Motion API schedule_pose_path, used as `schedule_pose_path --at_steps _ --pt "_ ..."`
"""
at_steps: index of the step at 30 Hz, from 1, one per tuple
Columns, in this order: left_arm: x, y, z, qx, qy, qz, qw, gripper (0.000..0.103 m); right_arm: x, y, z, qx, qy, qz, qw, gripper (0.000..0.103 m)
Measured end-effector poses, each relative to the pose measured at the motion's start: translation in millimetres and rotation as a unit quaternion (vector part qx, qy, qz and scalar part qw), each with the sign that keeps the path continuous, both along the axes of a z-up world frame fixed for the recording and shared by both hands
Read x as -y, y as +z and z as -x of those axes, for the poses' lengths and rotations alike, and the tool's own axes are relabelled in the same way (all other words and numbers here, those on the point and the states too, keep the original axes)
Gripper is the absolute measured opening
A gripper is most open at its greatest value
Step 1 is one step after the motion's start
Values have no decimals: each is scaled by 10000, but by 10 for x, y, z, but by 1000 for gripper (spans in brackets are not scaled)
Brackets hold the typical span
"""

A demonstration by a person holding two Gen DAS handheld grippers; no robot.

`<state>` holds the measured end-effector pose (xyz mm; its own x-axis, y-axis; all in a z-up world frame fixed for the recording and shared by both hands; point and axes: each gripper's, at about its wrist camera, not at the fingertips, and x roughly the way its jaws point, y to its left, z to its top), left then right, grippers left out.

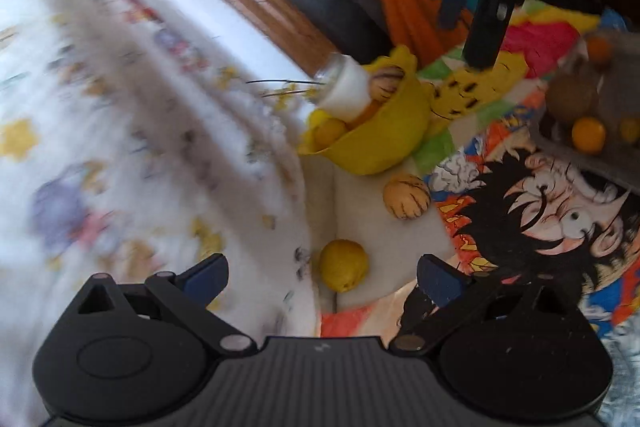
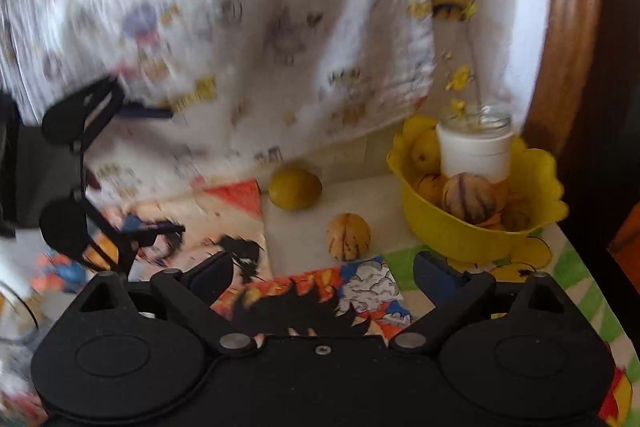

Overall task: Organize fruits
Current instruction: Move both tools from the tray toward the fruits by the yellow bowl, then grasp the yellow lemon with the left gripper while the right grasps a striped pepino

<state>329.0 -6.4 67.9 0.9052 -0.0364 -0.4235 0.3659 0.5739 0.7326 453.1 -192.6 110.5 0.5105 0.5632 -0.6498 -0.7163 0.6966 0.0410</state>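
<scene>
Our left gripper (image 1: 322, 277) is spread wide and holds nothing, with a yellow lemon (image 1: 343, 270) lying between its fingers on the white strip of the surface. Our right gripper (image 2: 322, 277) is spread too, also holding nothing. A striped fruit (image 2: 349, 237) lies loose beside the lemon. Near the surface's far corner, a yellow bowl (image 2: 472, 239) holds more fruit and a white jar (image 2: 476, 147).
</scene>
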Motion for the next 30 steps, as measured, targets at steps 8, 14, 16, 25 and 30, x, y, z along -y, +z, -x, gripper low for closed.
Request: schedule_pose_path --at_steps 8,14,16,25,30 --pt "77 -464 -465 -425 -335 -753 9957 101 -181 -350 -322 427 640 601 9952 89" --pt "37 -596 -756 -548 -95 -784 9954 96 -325 -565 -515 260 586 501 9967 84" --pt "28 -620 -827 -608 -41 -754 9953 94 -385 -631 -556 253 586 587 9962 81" --pt "14 -737 -1038 -696 91 -759 9946 83 -548 -846 -767 109 429 610 9972 73" --pt "-4 -778 -1155 -721 138 -807 9940 81 -590 -893 -857 13 440 502 9978 69"
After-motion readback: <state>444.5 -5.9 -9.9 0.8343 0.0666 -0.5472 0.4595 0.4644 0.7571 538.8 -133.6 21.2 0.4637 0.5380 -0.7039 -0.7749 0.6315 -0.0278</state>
